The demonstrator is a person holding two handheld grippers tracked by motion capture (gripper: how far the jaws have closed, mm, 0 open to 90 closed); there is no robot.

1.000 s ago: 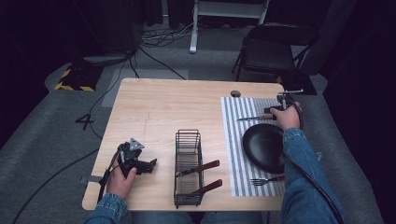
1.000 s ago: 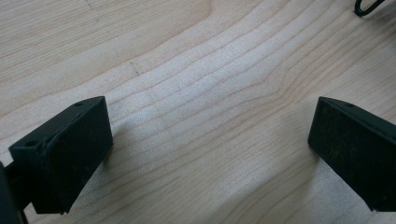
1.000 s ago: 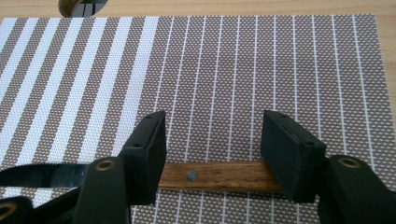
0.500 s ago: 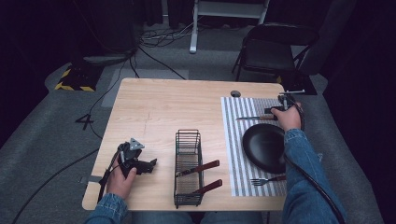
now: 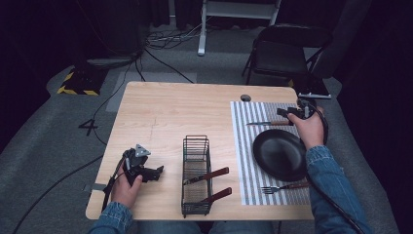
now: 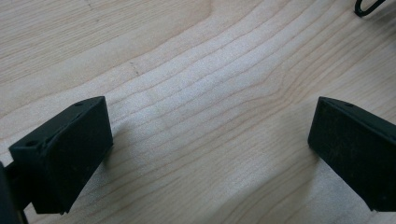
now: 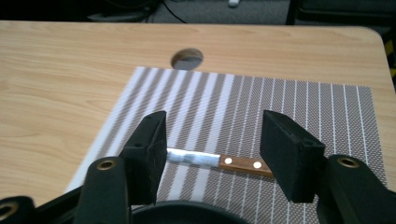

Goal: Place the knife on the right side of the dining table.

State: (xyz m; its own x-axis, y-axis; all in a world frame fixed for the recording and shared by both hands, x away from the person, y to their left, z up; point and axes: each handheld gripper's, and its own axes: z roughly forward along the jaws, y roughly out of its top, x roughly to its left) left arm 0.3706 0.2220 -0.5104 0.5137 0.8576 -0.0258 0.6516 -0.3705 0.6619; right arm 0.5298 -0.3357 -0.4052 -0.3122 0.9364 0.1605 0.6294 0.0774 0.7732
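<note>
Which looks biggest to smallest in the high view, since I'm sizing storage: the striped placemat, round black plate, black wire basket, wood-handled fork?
1. Striped placemat, covering the most area.
2 and 3. Black wire basket and round black plate: too alike in area to rank; the basket is longer but narrower.
4. Wood-handled fork, smallest.

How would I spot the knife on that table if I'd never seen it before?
Find the striped placemat on the table's right side. Beyond the black plate, at the mat's far end, lies the knife with its wooden handle. The fork lies on the plate's near side instead.
</note>
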